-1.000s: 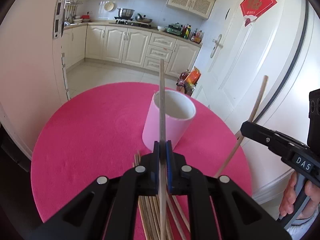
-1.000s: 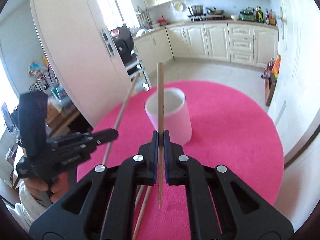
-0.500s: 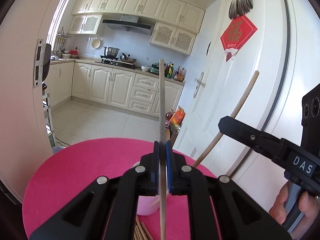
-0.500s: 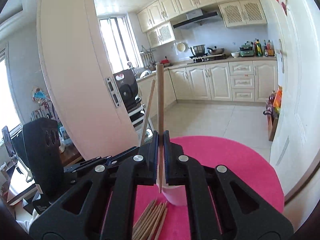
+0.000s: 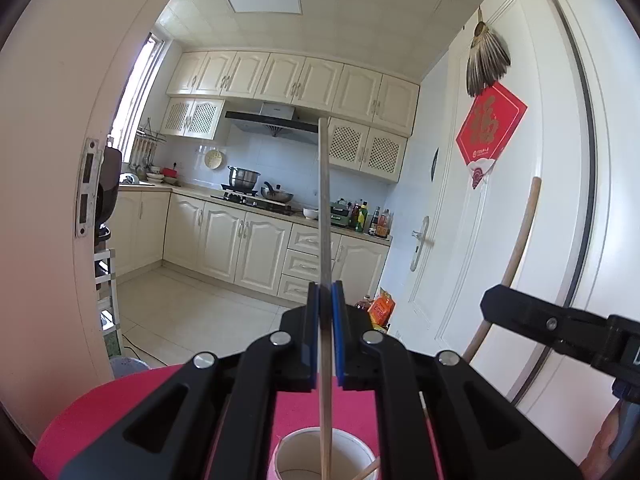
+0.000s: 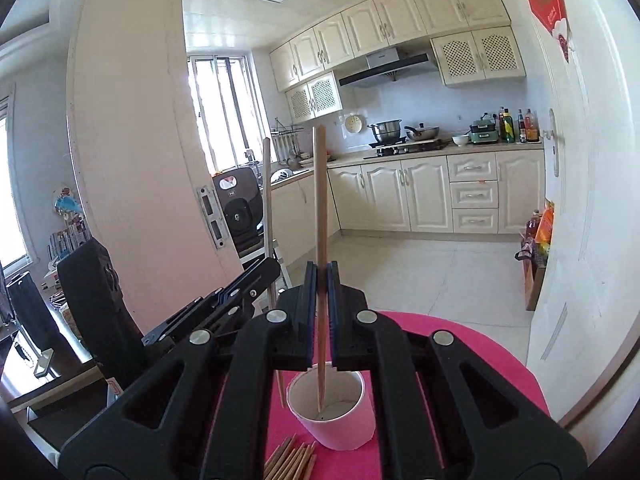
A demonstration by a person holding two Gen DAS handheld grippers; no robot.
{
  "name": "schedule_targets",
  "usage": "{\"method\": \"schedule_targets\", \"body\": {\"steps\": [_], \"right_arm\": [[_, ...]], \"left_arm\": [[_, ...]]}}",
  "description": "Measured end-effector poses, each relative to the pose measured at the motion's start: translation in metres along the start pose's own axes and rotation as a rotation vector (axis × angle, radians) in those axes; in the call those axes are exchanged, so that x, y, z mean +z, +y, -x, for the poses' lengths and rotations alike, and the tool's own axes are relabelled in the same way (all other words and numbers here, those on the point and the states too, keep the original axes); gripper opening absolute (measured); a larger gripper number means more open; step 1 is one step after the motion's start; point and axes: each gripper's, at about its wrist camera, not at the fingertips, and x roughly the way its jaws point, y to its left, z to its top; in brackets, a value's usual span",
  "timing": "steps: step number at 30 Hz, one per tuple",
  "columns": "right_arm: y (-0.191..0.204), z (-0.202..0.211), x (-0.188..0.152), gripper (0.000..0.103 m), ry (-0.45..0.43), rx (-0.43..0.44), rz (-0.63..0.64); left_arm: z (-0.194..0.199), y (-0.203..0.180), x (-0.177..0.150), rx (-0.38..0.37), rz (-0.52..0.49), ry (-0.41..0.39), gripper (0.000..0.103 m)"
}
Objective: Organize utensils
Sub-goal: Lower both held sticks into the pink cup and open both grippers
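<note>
In the left wrist view, the left gripper [image 5: 325, 332] is clenched on a pale chopstick [image 5: 325, 220] that stands almost upright between its blue pads; the stick's lower end hangs over the open mouth of a white cup [image 5: 320, 454] standing on the pink round table [image 5: 120, 404], near the table's near edge as this camera sees it. A thin stick end leans at the cup's rim on the right. Further right the right gripper [image 5: 490, 304] reaches in from the side, gripping a second chopstick [image 5: 520, 248] that slants up in front of the white door [image 5: 460, 240]. In the right wrist view, the right gripper [image 6: 322, 312] has its jaws pressed tight on that brown chopstick [image 6: 320, 200], held upright with its tapered tip inside the cup's [image 6: 340, 428] opening, above the bottom. The cup sits toward the middle of the pink table [image 6: 500, 376], and a bundle of loose chopsticks [image 6: 292, 460] lies flat on the cloth just beside the cup, toward the near edge. The left gripper [image 6: 268, 276] comes in from the left, its own chopstick [image 6: 269, 216] upright with the lower tip just outside the cup's left wall.
</note>
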Motion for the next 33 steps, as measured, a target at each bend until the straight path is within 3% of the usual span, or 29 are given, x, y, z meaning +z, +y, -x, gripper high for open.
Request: {"method": "schedule_targets", "body": {"steps": [25, 29, 33], "right_arm": [[0.003, -0.028, -0.042, 0.006, 0.113, -0.058, -0.010], [0.000, -0.034, -0.046, 0.006, 0.140, -0.060, -0.026], [-0.002, -0.035, -0.046, 0.006, 0.160, -0.059, -0.043]], "left_arm": [[0.000, 0.012, -0.022, 0.051, -0.045, 0.088, 0.008], [0.004, 0.025, -0.017, 0.041, 0.000, 0.121, 0.008], [0.011, 0.042, -0.011, 0.040, 0.053, 0.154, 0.024]]}}
